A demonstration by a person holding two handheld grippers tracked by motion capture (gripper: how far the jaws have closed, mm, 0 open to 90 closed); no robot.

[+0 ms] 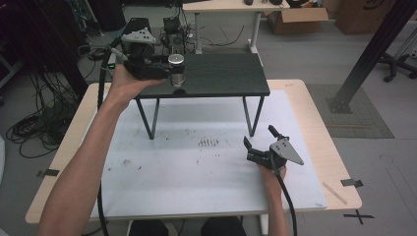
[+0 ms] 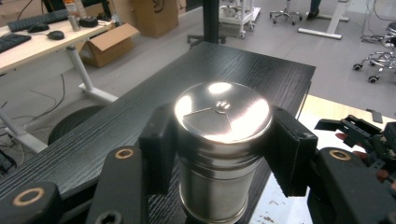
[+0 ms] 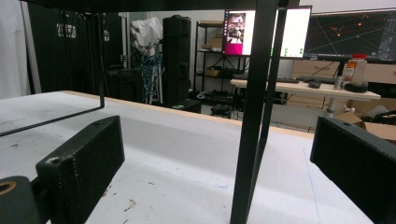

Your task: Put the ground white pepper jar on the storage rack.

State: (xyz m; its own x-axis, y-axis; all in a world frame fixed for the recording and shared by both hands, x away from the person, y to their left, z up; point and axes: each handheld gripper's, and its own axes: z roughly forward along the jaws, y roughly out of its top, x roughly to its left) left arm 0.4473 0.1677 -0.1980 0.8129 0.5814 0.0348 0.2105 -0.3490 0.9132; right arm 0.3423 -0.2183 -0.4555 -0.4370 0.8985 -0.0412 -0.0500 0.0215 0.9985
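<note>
Black shelf [image 2: 116, 126], shaker [image 2: 219, 140] between left fingers [image 2: 156, 144]

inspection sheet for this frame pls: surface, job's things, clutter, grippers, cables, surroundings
Surface: white mat on a light wooden table, with dark specks and smudges at its middle; a black shelf on thin legs stands on the mat.
Job's things: steel canister, upright at the shelf's near left edge.
Clutter: nothing seen on the mat besides the specks.
Grippers: left gripper shut on the canister's sides; right gripper open, low over the mat, pointing at the shelf leg.
Cables: one trails from each gripper toward the person; a loose tangle lies on the floor to the left.
Surroundings: cardboard boxes, desks, monitors, office chairs.
</note>
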